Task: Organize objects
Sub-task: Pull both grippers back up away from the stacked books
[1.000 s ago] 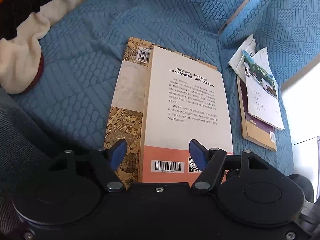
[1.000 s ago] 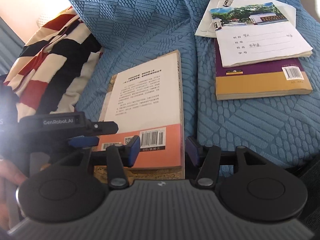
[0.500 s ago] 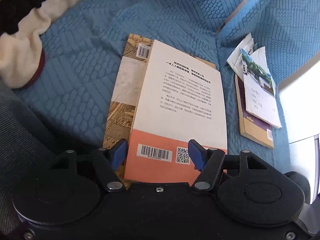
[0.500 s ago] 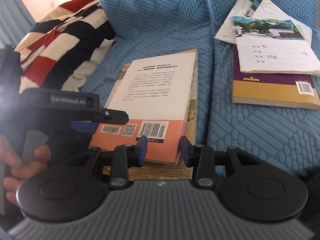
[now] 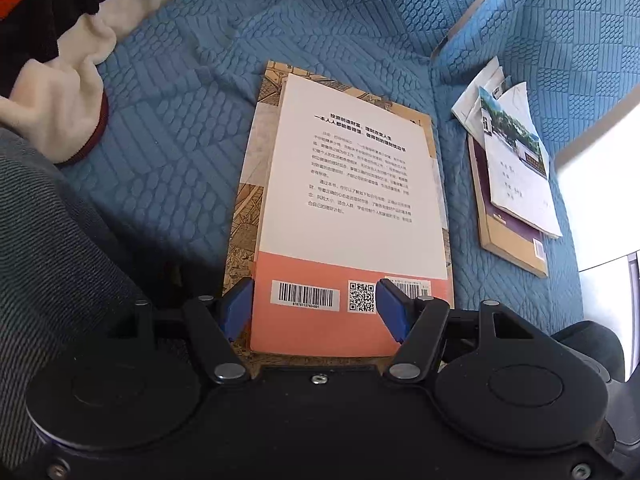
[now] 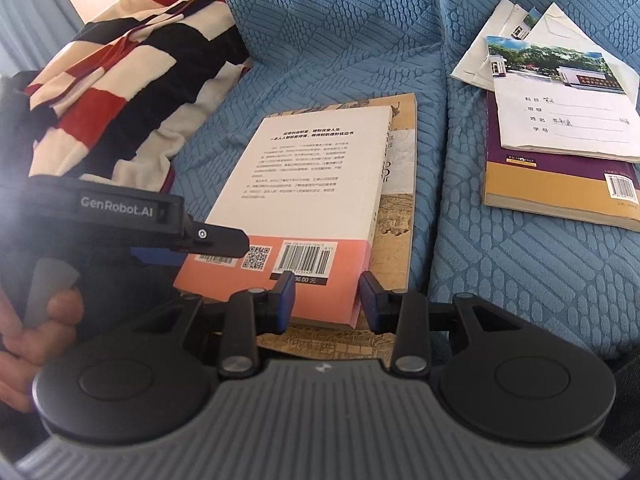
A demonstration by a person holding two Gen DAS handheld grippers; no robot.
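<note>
Left wrist view
Surroundings: a blue quilted sofa cover point(image 5: 168, 152) fills the frame; a cream, black and red fleece blanket point(image 5: 60, 92) bunches at the upper left, and a grey ribbed sleeve point(image 5: 48, 264) crosses the lower left.
Other stack: a purple-and-tan paperback point(image 5: 508, 240) lies well apart at right, under a white school exercise book with a photo cover point(image 5: 520, 176) and loose white papers point(image 5: 476, 100).
Task's thing: a white-and-salmon paperback, back cover up point(image 5: 344, 192), lies flat on a larger tan book with an old-painting cover point(image 5: 244, 216).
Position: the salmon barcode end sits between the blue pads of the left gripper point(image 5: 315, 309).
Left claw: fingers apart; one pad at the book's left edge, the other over its cover. A grip cannot be told.
Axis: long side runs away from the camera, barcode end nearest.

Right wrist view
Surroundings: the striped blanket point(image 6: 132, 80) at upper left; the second stack's paperback point(image 6: 560, 184) at right.
In the way: the left gripper point(image 6: 188, 246), marked GenRobot.AI and held by a hand point(image 6: 36, 320), reaches over the book's near left corner.
Position: the white-and-salmon paperback's point(image 6: 312, 184) near right corner lies between the right gripper point(image 6: 327, 300) pads.
Right claw: partly apart, straddling that corner; contact cannot be told.
Axis: long side leans up and slightly right, spine along the right edge.
</note>
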